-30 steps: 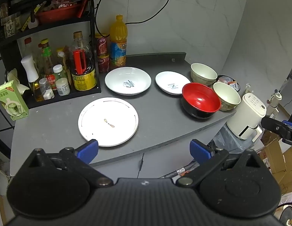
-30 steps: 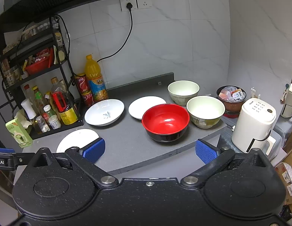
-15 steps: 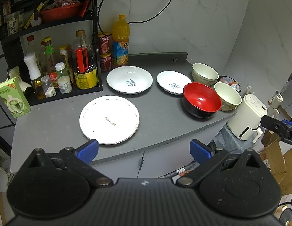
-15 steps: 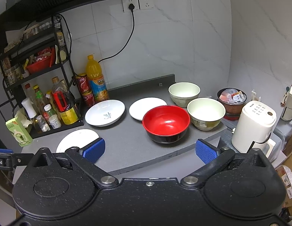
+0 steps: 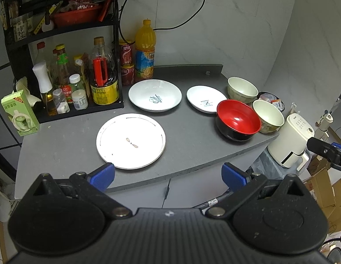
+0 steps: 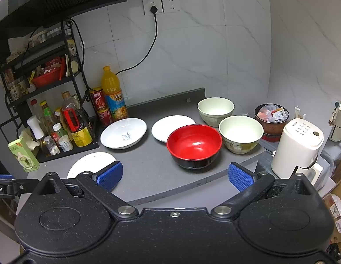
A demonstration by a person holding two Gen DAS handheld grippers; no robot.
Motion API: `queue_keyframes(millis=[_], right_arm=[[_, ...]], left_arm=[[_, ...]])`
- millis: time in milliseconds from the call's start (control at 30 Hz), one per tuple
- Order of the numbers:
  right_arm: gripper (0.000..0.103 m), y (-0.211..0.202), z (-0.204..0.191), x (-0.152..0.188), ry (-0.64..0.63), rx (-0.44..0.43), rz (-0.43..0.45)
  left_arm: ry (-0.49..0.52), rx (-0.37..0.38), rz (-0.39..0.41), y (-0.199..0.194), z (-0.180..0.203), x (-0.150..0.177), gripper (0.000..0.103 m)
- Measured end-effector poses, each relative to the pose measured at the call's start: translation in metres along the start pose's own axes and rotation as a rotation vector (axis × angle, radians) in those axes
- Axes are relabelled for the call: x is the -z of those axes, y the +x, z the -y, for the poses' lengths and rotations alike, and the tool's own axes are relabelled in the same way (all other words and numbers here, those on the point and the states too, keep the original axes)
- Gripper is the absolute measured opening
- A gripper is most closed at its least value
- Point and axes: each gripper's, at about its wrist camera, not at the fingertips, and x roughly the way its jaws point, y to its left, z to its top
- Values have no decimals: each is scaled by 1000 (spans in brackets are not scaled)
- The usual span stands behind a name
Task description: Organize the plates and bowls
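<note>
Nothing on the counter looks sorted yet. Three plates lie apart: the large flat plate near the front edge, the deep plate behind it just beside the bottle rack, and the small plate to its right. The three bowls crowd the right end: the red bowl at the front, one cream bowl close against it at the right edge, the other cream bowl nearer the back. No piece sits on or in another, so I'd judge all the stacking is left to do.

The left tool hangs off the front edge, spread wide and empty, lined up roughly with the flat plate. The right tool is likewise wide and empty, facing the red bowl.

The left view shows the flat plate whole; in the right view a blue pad covers part of it. The right view alone shows the wall sockets clearly and looks fully into the brown pot of sachets.
</note>
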Motion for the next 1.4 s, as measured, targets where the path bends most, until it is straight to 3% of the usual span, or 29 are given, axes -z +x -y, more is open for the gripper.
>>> queue_keyframes(millis=[633, 1400], right_arm=[[103, 11, 16, -6, 2, -12, -7], [103, 31, 52, -17, -15, -69, -13]], left_arm=[[-10, -17, 0, 4, 10, -4, 102], [-47, -63, -1, 23, 52, -14, 102]])
